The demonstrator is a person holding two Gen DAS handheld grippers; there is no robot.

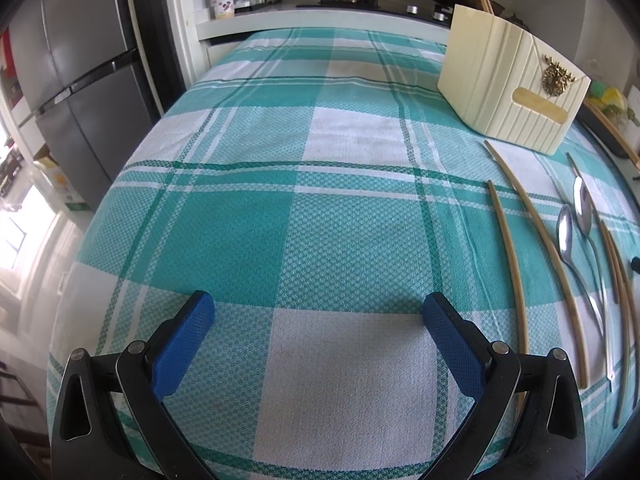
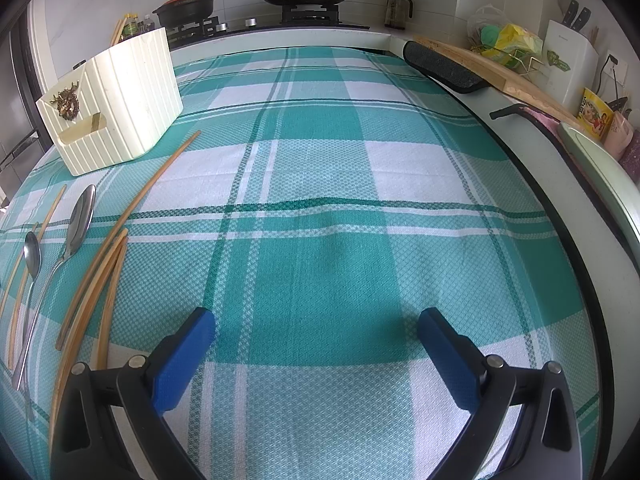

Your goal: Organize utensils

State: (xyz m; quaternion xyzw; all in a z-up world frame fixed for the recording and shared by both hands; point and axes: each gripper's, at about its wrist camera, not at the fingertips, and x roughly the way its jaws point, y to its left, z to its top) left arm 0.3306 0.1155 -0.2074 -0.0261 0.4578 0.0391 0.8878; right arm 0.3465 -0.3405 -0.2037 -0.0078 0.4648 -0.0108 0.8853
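Hovering low over the teal-and-white checked cloth point(image 1: 280, 208) on the worktop, the left gripper point(image 1: 319, 312) and right gripper point(image 2: 316, 326) both stood spread wide, holding nothing. Between them lay the loose wooden chopsticks point(image 2: 120, 236) and two steel spoons point(image 2: 80, 216), flat on the cloth. Beyond them, at the far side, stood the cream ribbed plastic utensil holder point(image 2: 132, 92), upright.

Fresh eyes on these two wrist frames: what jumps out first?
The teal-and-white checked tablecloth fills both views, with the open blue-padded left gripper and right gripper hovering over bare cloth. Next is the ribbed cream utensil holder with a gold emblem, standing at the far side of the table. In front of it, loose wooden chopsticks and two metal spoons lie on the cloth.
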